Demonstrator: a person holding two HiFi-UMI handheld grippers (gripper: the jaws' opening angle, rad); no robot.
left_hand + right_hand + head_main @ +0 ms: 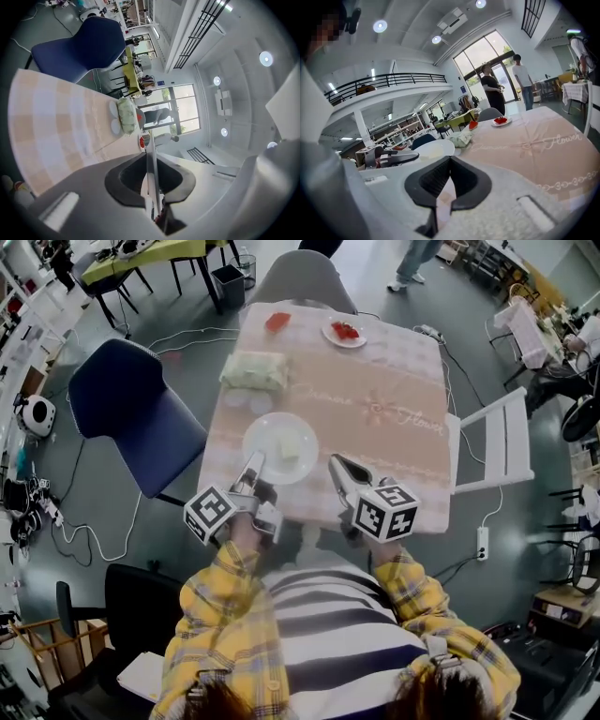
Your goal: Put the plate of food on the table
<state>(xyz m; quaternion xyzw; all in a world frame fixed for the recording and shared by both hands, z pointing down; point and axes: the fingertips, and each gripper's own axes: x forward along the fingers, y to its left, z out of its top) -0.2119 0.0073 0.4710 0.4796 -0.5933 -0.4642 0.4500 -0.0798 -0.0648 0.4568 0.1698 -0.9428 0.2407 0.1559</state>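
Jaws of the left gripper (253, 463) are pressed together on the near rim of a white plate (257, 435), and its own view shows that rim edge-on as a thin pale line clamped between the dark pads. The plate carries a pale, yellowish piece of food (289, 444) and sits over the near left part of the table (394, 442), which is covered by a pink checked cloth; whether its base touches the cloth cannot be told. The right gripper (449, 159) hangs just beside the plate on its right, over the table's near edge, its jaws shut tip to tip with nothing between them. Beyond the plate lies a green and white soft pack (254, 370) with two small white discs (234, 401) just beside it. At the far end stand a small plate of red food (326, 332) and, apart to its left, a red item (277, 322). A blue chair (127, 409) stands at the table's left, a grey chair (302, 279) at the far end and a white chair (497, 442) at the right. The person wears yellow plaid sleeves (211, 615).
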